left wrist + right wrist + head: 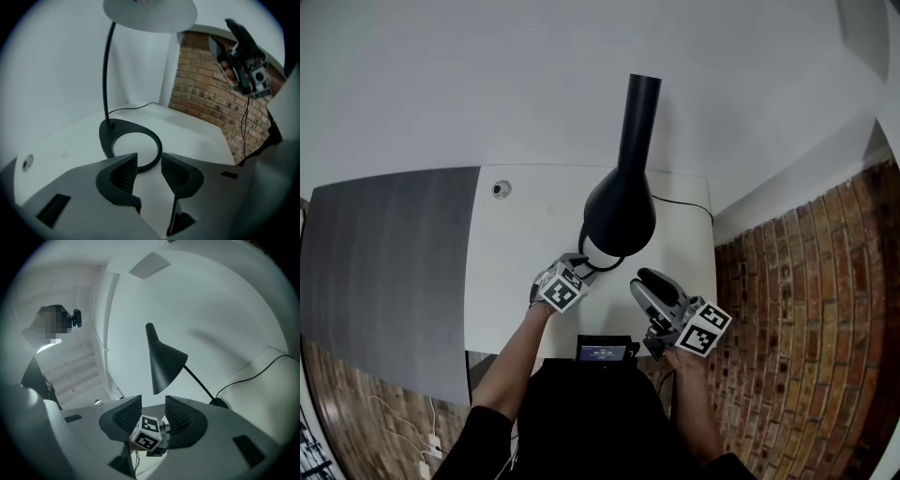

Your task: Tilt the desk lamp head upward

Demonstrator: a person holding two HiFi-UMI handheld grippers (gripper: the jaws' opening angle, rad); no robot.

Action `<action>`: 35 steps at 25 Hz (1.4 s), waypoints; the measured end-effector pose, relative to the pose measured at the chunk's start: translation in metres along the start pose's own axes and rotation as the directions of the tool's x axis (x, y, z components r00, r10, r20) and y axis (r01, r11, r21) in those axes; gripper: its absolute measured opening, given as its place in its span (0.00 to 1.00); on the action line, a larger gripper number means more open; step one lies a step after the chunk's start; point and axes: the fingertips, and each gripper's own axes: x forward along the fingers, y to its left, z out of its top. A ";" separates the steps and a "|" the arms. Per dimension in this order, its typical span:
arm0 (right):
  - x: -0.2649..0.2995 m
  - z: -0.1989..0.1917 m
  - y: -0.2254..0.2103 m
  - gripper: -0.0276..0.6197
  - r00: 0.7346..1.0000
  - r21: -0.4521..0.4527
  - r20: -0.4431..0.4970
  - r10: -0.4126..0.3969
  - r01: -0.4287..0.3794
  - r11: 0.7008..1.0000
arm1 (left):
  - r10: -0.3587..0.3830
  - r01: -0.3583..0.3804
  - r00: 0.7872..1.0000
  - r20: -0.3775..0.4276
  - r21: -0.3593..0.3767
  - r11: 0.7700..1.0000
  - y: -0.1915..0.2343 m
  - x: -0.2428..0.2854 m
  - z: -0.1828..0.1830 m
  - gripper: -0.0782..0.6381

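Left tool [149, 171], wide and empty, is hovering by base [108, 137], likely to brace it; right tool [153, 406], open and empty, is hanging at 5 o'clock of head [619, 211].

White desk [506, 272], black ring lamp base [108, 132], black cord [130, 108], small round grommet [501, 189]

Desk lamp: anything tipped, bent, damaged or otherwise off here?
Nothing stands out. The lamp stands upright on its ring base on the white desk, with its cord lying flat behind it. The left tool and right tool are both open and empty; neither grips the lamp.
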 end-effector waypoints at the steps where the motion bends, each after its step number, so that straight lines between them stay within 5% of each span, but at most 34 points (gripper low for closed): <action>1: -0.001 -0.001 -0.001 0.26 1.000 0.004 0.000 -0.002 0.002 1.000 | 0.020 -0.018 0.999 -0.034 0.065 0.998 0.003 0.005 -0.002 0.32; 7: -0.005 -0.004 -0.006 0.26 1.000 0.017 0.003 -0.015 0.014 1.000 | 0.059 0.023 0.974 -0.218 0.357 0.934 0.003 0.029 -0.020 0.32; 11: -0.008 -0.003 -0.012 0.26 1.000 0.026 0.012 -0.022 0.022 0.999 | 0.068 0.084 0.952 -0.298 0.470 0.878 0.004 0.035 -0.028 0.32; 14: -0.008 -0.004 -0.014 0.26 1.000 0.035 0.015 -0.019 0.019 0.999 | 0.045 0.137 0.940 -0.337 0.495 0.858 0.004 0.038 -0.031 0.32; 19: -0.005 -0.003 -0.016 0.26 1.000 0.041 0.016 -0.015 0.014 0.999 | -0.045 0.228 0.927 -0.373 0.462 0.857 0.003 0.038 -0.031 0.30; 29: 0.005 -0.001 -0.019 0.26 1.000 0.045 -0.010 -0.010 0.011 0.999 | -0.074 0.334 0.909 -0.409 0.612 0.717 -0.006 0.038 -0.033 0.24; 35: 0.024 0.005 -0.015 0.32 0.999 0.179 0.011 0.051 -0.052 0.982 | -0.137 0.362 0.911 -0.389 0.596 0.716 -0.006 0.037 -0.033 0.24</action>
